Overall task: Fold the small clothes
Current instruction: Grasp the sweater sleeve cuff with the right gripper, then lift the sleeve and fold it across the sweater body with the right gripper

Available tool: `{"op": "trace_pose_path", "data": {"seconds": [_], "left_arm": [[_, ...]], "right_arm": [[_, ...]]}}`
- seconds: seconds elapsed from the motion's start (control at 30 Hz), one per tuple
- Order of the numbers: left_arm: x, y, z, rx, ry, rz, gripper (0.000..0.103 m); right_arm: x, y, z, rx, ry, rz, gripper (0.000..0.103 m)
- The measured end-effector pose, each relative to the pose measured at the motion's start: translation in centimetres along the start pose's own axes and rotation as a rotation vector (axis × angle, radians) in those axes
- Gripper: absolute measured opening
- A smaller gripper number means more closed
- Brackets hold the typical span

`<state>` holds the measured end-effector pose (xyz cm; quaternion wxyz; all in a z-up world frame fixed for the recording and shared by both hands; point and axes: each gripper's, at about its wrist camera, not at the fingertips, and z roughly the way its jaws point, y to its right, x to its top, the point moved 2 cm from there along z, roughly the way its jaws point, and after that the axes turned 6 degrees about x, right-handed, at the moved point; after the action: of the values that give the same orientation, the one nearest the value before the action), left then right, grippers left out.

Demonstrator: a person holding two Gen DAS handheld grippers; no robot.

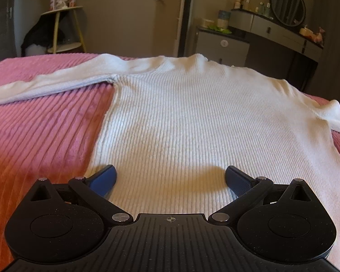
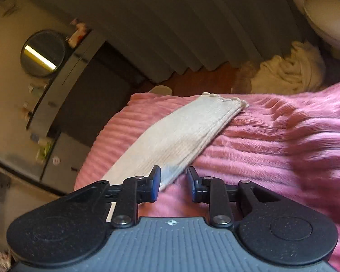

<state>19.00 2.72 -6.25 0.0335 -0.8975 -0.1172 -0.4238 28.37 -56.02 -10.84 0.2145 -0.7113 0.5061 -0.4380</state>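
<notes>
A white ribbed sweater (image 1: 181,117) lies flat on a pink ribbed bedspread (image 1: 45,131), collar at the far edge, one sleeve stretched out to the left. My left gripper (image 1: 171,179) is open wide just above the sweater's lower body and holds nothing. In the right wrist view the sweater's other sleeve (image 2: 181,133) runs away from me across the bedspread (image 2: 283,147), cuff at the far end. My right gripper (image 2: 173,181) is part open over the sleeve's near end, with the sleeve's edge between the fingers, not clamped.
A dresser with a round mirror (image 1: 287,6) and a small cabinet (image 1: 224,47) stand beyond the bed. A yellow side table (image 1: 65,29) is at the far left. A heap of cream cloth (image 2: 290,70) lies past the bed's edge by grey curtains (image 2: 192,22).
</notes>
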Motion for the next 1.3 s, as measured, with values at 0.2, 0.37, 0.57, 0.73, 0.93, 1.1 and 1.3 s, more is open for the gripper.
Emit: {"op": "trace_pose_path", "data": {"seconds": [0.2,0.37,0.57,0.73,0.93,1.1,1.3], "left_arm": [[-0.3,0.1,-0.2,0.011,0.026,0.009,0.103],[-0.2,0.5,-0.3,0.037,0.044,0.017,0.103],[0.2,0.4,-1.1,0.032,0.058,0.021,0.103],[0.6,-0.2,-2.0,0.03,0.089,0.009,0.103],[1.4,-2.1,-2.3,0.01,0.095,-0.059,0.103],[1.7,-3.2,-1.9,0.007,0.084,-0.097,0.103],[2.2,-2.6,-1.9,-0.049,0.089,-0.07,0.103]], "right_arm": [[1.5,-0.4,0.3,-0.01,0.052,0.012,0.008],[-0.2,-7.9,-4.4,0.022,0.149,-0.358,0.007],[-7.9,-19.8,-10.0,0.258,0.209,-0.791,0.007],[-19.3,-26.6,-11.2,0.402,0.138,-1.118,0.007],[-34.0,-27.9,-9.7,0.491,-0.069,-1.304,0.007],[-40.8,-26.6,-7.7,0.432,-0.166,-1.378,0.008],[-37.7,-23.7,-9.9,0.416,-0.297,-1.06,0.029]]}}
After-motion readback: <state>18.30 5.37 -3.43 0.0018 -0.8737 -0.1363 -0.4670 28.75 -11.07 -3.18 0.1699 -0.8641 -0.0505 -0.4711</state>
